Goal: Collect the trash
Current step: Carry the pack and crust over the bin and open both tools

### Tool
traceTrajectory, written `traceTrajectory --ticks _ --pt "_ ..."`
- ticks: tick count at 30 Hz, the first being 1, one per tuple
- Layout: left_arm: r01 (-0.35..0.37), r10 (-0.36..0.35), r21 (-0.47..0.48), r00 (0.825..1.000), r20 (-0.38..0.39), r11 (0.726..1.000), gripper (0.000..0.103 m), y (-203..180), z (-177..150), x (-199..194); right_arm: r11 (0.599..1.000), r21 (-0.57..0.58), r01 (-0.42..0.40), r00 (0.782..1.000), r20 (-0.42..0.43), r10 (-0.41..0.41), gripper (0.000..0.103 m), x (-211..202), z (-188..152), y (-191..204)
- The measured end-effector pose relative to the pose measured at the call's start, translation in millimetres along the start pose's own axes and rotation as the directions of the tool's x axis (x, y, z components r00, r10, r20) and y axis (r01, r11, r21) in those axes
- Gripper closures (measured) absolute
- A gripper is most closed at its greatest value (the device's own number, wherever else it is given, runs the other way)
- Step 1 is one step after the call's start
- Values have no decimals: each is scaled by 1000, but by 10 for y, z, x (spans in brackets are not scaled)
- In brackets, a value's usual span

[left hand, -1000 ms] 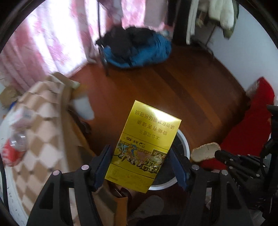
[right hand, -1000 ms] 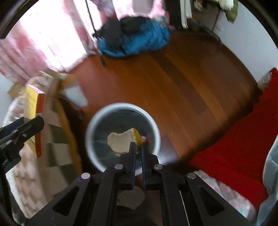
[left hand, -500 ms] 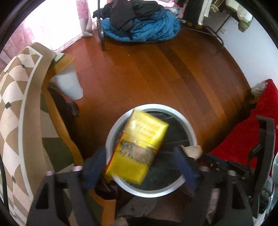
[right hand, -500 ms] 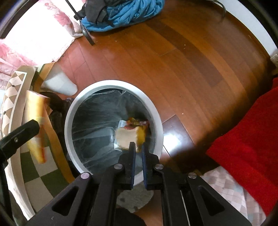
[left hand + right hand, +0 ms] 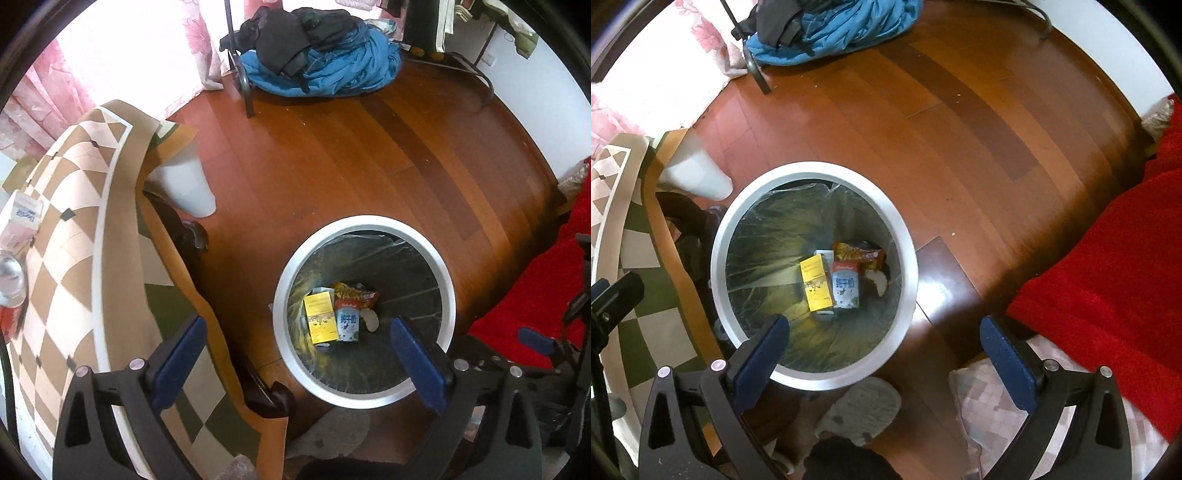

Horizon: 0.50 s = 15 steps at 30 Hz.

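Both grippers point down over a round white-rimmed trash bin lined with a clear bag, standing on the wooden floor; the left gripper has its blue-padded jaws spread wide and opening, nothing between them but the view into the bin; the right gripper is likewise wide and opening, empty. At the bottom of the bin lie a yellow box, a blue-and-white carton, a red-and-yellow snack wrapper and a pale slice of bread, packed close together and partly overlapping; a white item under the yellow box is mostly hidden. To the left, a checked cloth drapes over the desk, whose top is cut off by the frame; a pink-and-white carton and a clear bottle sit at that edge, only partly visible. A red blanket fills the right; a blue heap of clothes lies far back.
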<state>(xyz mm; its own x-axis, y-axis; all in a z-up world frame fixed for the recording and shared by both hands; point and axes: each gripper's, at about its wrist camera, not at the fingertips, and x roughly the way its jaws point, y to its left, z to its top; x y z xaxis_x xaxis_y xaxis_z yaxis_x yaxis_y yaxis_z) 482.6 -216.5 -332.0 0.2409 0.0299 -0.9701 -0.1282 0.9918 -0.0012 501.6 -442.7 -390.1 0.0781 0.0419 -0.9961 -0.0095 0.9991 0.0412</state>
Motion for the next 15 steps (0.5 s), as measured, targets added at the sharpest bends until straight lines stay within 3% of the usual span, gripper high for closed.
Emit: traceTrajectory --ticks 9,15 --pt "-5 4 7 999 54 1000 1 15 -110 -421 1000 3 5 999 49 -5 0 -466 -174 -16" --pt "-7 7 5 992 123 1000 1 116 -220 -869 1000 4 -12 993 121 11 0 -998 -324 22"
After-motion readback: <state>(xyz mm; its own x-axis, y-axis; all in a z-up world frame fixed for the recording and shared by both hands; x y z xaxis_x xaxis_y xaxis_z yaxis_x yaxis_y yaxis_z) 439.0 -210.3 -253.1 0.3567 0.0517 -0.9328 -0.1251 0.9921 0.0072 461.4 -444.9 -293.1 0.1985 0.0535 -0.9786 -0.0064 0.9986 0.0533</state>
